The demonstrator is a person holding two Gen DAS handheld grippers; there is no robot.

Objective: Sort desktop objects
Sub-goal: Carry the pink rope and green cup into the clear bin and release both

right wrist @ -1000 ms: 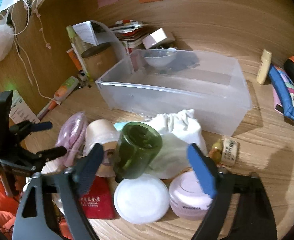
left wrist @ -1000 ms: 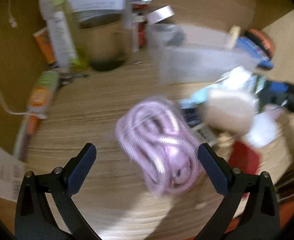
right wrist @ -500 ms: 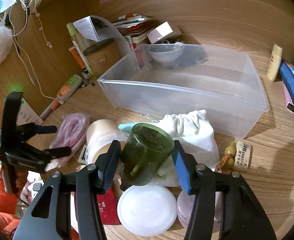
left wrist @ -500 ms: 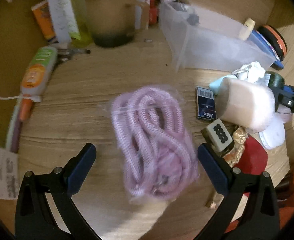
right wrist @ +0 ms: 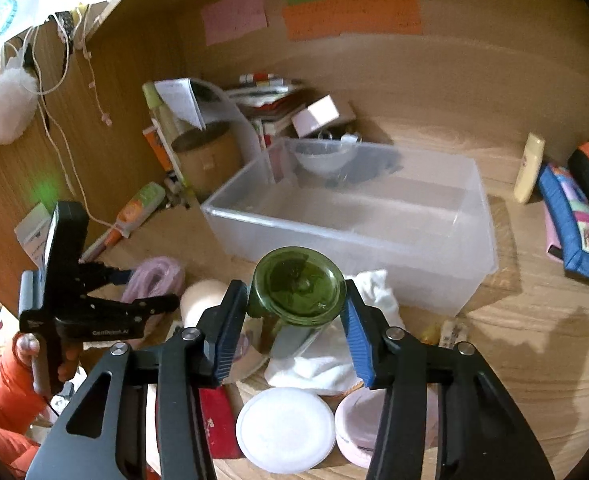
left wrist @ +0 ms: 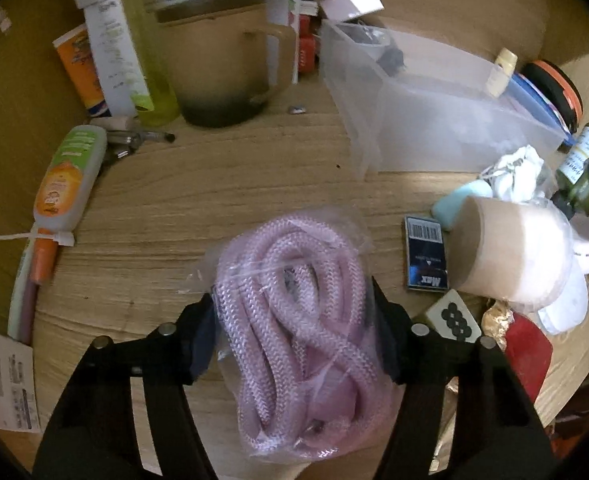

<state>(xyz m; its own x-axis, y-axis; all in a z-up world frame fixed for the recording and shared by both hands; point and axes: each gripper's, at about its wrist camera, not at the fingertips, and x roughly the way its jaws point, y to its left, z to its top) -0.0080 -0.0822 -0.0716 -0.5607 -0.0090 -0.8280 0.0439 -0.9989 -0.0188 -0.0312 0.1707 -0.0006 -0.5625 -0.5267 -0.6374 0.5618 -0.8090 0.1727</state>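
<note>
The sorting looks barely begun: the clear plastic bin (right wrist: 394, 216) toward the back of the bench (right wrist: 534, 344) seems nearly empty, its far end too blurred to say what, if anything, lies in it, while most of the clutter sits along the front edge. The left tongs (left wrist: 292, 332) are closing, and their pads already press both sides of the bagged coil of pink rope (left wrist: 294, 320), which lies on the bench near the front edge. The right tongs (right wrist: 296, 320) are closing too, clamped on a green glass bottle (right wrist: 298, 288) held just above the white cloth pouch (right wrist: 334, 360), short of the bin's near wall. Left on the bench are a beige cylinder (left wrist: 510, 256), a dark blue matchbox-like pack (left wrist: 426, 254), a mahjong tile (left wrist: 452, 316), a red packet (left wrist: 528, 348), a white round lid (right wrist: 286, 428) and a pink jar (right wrist: 358, 428). The bin's near wall must be cleared by either load, and the pouch and jars crowd the path below the bottle.
</note>
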